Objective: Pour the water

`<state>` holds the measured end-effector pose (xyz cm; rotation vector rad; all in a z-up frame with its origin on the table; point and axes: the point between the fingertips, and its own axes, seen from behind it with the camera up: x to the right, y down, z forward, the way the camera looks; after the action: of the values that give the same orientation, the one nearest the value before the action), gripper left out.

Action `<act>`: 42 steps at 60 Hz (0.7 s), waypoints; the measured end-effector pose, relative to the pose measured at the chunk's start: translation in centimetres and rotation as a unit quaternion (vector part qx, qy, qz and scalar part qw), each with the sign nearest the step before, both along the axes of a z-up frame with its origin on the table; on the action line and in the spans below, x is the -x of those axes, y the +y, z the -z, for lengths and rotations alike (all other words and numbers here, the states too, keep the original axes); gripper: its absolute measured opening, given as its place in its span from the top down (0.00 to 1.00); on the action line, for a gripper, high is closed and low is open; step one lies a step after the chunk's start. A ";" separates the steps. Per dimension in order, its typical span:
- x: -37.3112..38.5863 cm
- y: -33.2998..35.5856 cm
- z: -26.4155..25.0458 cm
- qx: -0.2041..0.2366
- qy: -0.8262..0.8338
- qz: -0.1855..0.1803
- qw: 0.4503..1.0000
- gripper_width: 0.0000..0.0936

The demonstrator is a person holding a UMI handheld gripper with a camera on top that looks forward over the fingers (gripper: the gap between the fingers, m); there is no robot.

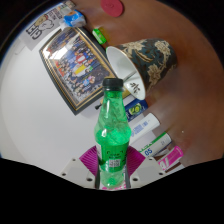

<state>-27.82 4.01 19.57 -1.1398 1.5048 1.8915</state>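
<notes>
My gripper (113, 170) has its two fingers pressed in on the green bottle (113, 128), the purple pads (92, 158) hugging its lower body at the label, so I am pinching it upright between them. Under everything spreads the white round table (30, 110), with brown floor (190, 30) showing beyond its far rim. The biggest thing on it is a framed picture (78, 62) lying flat, beyond the bottle and a little to my left. Next in size is the patterned paper cup (148, 58), tipped on its side, its open mouth turned toward the frame; it lies beyond the bottle to my right, apart from it. The bottle itself is clear green plastic with a black cap (113, 85). Several small packets (150, 128) lie scattered to the right of the bottle, near my right finger. A tiny green object (99, 36) sits between the frame and the cup.
</notes>
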 end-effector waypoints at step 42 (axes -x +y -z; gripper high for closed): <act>-19.7 1.3 -11.1 -0.181 -0.769 0.042 0.612 0.64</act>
<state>-8.13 5.30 30.63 -1.6202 0.1122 0.4325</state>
